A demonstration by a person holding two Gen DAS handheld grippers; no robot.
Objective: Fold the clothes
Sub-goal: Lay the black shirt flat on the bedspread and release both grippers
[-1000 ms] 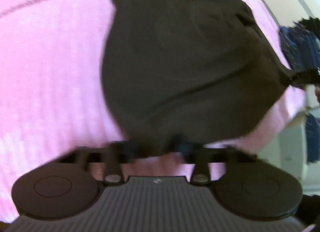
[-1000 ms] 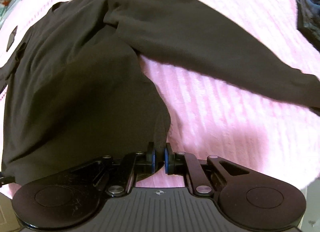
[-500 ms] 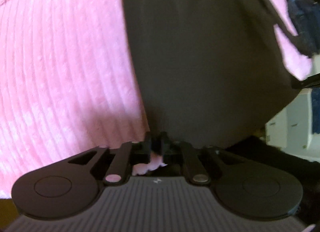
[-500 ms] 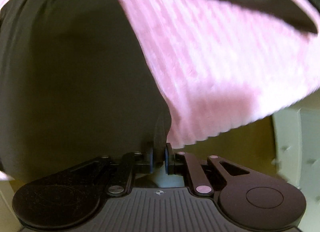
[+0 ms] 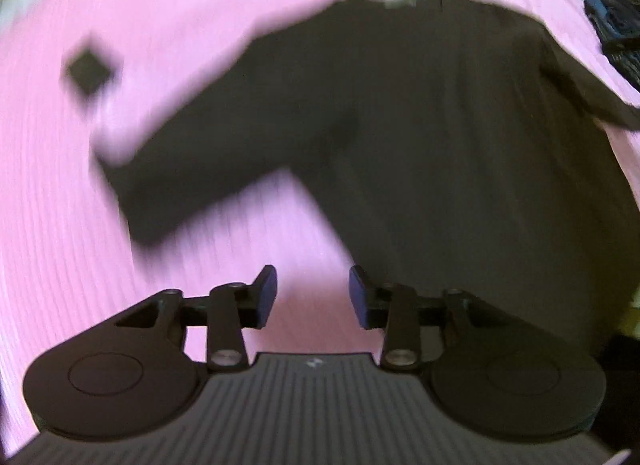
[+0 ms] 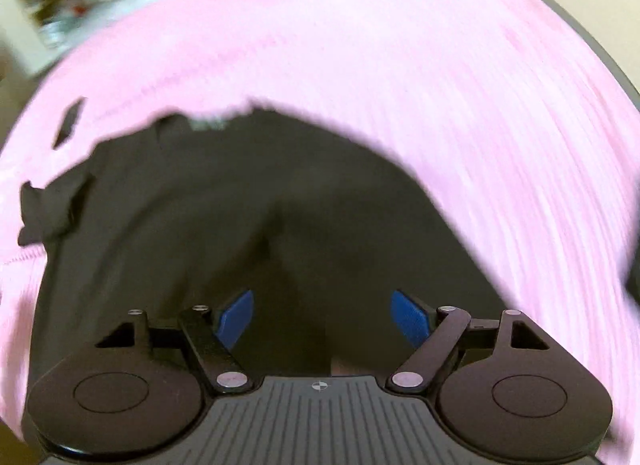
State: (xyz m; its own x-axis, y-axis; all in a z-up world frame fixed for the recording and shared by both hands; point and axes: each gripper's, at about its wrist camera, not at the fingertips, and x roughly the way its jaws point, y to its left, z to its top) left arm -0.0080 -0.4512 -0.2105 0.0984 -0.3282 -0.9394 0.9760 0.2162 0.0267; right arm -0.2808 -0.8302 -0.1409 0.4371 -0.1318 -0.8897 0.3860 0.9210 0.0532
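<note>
Jaws just opened: left gripper [image 5: 312,292] partway, empty; right gripper [image 6: 322,319] wide, nothing between, above black shirt [image 6: 224,225].

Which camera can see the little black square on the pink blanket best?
The left wrist view. There the small black diamond-shaped patch lies apart from the black long-sleeved shirt on the pink ribbed blanket, and its whole shape shows, though blurred. The right wrist view shows the patch only as a thin dark sliver near the left edge.
</note>
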